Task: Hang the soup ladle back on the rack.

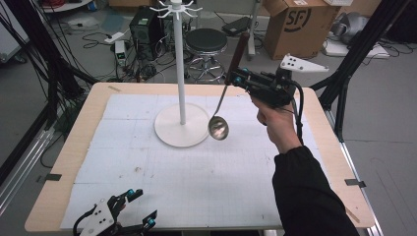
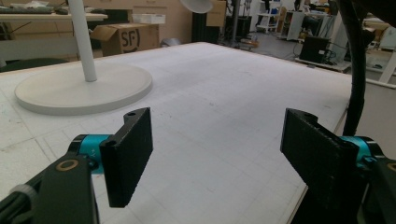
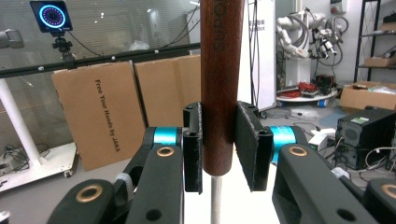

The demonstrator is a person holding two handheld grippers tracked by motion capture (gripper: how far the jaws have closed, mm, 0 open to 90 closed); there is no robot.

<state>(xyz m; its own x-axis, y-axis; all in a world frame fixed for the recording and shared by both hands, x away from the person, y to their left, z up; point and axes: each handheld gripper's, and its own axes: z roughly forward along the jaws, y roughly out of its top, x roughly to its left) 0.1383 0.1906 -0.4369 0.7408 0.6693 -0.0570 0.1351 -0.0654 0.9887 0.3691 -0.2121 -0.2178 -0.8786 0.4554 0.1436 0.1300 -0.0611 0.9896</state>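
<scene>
A ladle [image 1: 219, 127] with a steel bowl, thin shaft and brown wooden handle [image 1: 239, 49] hangs above the white mat, its bowl just right of the stand's base. My right gripper [image 1: 235, 77] is shut on that handle; in the right gripper view both pads clamp the wooden handle [image 3: 219, 88], which stands upright between them. A white hook stand [image 1: 181, 64] rises from a round base [image 1: 172, 130] at the mat's far middle. My left gripper [image 1: 138, 209] rests at the table's near left edge, jaws wide apart and empty [image 2: 217, 154].
The white mat [image 1: 196, 177] covers most of the wooden table [image 1: 74, 157]. Beyond the far edge stand a black stool [image 1: 206, 42], a cardboard box [image 1: 300, 22], cables and black frame legs [image 1: 354, 54]. The stand's base [image 2: 84, 88] lies ahead of the left gripper.
</scene>
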